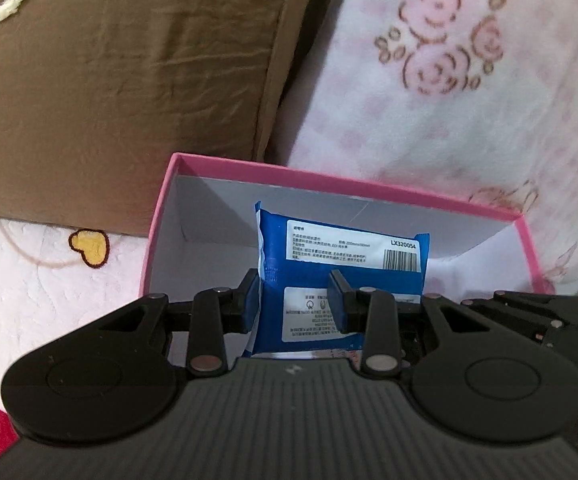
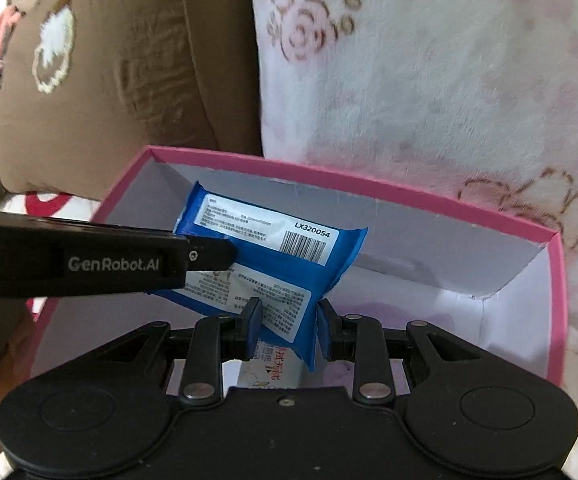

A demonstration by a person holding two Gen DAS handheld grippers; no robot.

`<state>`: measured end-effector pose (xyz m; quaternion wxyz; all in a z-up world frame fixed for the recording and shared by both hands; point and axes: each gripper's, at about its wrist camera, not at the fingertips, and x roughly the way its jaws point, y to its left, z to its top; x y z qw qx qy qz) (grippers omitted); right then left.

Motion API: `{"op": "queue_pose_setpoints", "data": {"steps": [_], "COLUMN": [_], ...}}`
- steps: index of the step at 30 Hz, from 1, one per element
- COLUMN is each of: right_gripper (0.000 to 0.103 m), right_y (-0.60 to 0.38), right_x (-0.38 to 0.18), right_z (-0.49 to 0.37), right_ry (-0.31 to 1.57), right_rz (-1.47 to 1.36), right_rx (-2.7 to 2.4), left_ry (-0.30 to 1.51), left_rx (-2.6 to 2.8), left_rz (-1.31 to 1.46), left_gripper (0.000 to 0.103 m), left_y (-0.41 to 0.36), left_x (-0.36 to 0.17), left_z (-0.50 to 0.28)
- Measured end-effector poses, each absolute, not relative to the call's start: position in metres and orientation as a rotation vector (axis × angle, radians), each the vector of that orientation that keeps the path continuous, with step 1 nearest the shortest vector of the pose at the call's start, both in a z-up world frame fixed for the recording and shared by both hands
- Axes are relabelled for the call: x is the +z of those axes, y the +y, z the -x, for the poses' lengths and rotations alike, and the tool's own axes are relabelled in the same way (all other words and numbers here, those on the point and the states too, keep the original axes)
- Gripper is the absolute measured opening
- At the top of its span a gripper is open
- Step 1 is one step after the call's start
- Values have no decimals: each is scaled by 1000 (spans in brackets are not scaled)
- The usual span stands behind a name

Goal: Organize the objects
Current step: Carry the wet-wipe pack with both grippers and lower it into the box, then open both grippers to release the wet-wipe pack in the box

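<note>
Over the box: blue packet [image 1: 341, 280] hangs inside the pink box [image 1: 249, 170], near its front wall.
Jaws: left gripper [image 1: 295, 304] and right gripper [image 2: 289, 326] both clamp the packet's lower edge.
Long axis: across both grippers.
Room: open white floor to the right; pillow [image 1: 129, 80] behind.

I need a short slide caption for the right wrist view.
Both hand-held grippers, right and left, hold a blue wipes pack over the open pink box.
</note>
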<state>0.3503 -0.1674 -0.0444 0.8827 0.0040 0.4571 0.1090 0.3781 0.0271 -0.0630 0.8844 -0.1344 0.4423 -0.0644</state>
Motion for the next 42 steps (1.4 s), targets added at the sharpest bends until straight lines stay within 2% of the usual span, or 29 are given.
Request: {"op": "queue_pose_setpoints", "data": {"steps": [4,10,13,22,27,35,42], "right_gripper": [33,32,35,38,21,21,25], "right_y": [-169,-160,-160,-167,-159,-155,-175], "right_x": [-53,-66,-67,-61,-67,-67,-37], "right_z": [-355,-356,-353,-330,-323,-324,-272], "right_ry": [996,1012,1007,959,950,915,866], "right_rz": [-58,10,5,-36,41,41,-41], "right_rx": [218,182,172,184,200,219,217], "left_ry": [946,950,958,921,921,914,952], "left_rx": [-102,-92,-91,-119,-146,-144,-160], "left_rz": [212,214,213,174,168,199,182], "left_gripper": [34,34,34,38,38,38,39], "left_y": [17,14,14,14,13,17,17], "left_x": [-66,-73,-75,-56,-47,-36,-29], "left_z": [-380,-385,-384,-363,-354,-344,-320]}}
